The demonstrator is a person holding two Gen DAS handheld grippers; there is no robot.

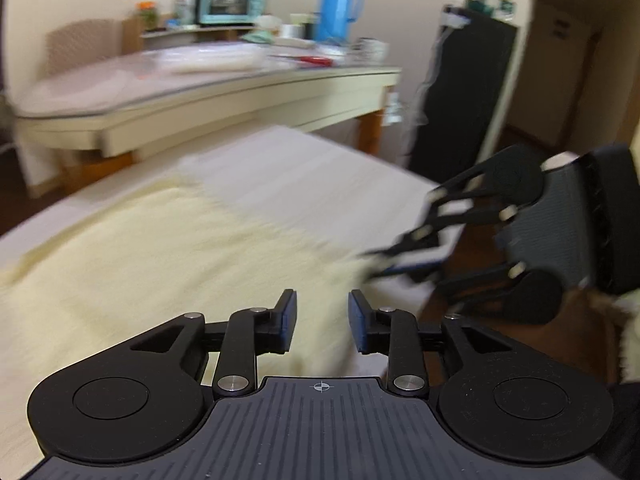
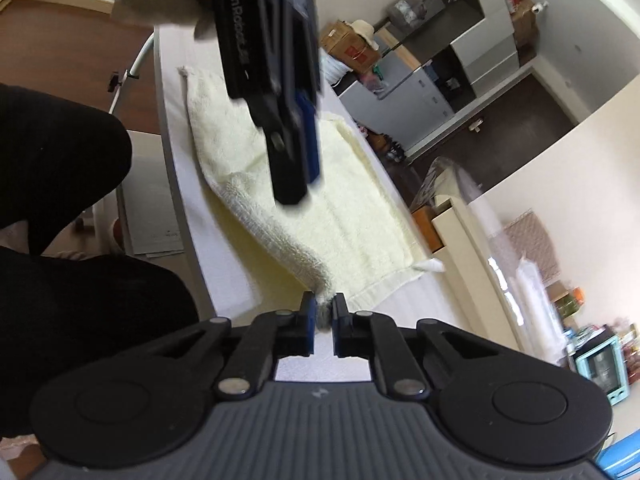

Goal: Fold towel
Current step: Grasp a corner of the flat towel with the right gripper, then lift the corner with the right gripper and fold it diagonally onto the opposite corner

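A cream towel (image 1: pixel 160 248) lies spread on a white table (image 1: pixel 300 168). In the left wrist view my left gripper (image 1: pixel 322 320) stands open above the towel's near part, with nothing between its blue pads. My right gripper (image 1: pixel 372 266) comes in from the right at the towel's edge. In the right wrist view my right gripper (image 2: pixel 324 316) is shut on a lifted corner of the towel (image 2: pixel 352 216), and a fold ridge runs away from that corner. My left gripper (image 2: pixel 304 184) hangs over the towel's middle, held by a gloved hand (image 2: pixel 160 0).
Behind the white table stands a long cream table (image 1: pixel 240 92) with a blue thermos (image 1: pixel 338 4) and a teal toaster oven (image 1: pixel 230 2). A black panel (image 1: pixel 460 96) stands at the right. A person's dark-clothed leg (image 2: pixel 60 160) is beside the table edge (image 2: pixel 176 184). Grey cabinets (image 2: pixel 440 80) line the far wall.
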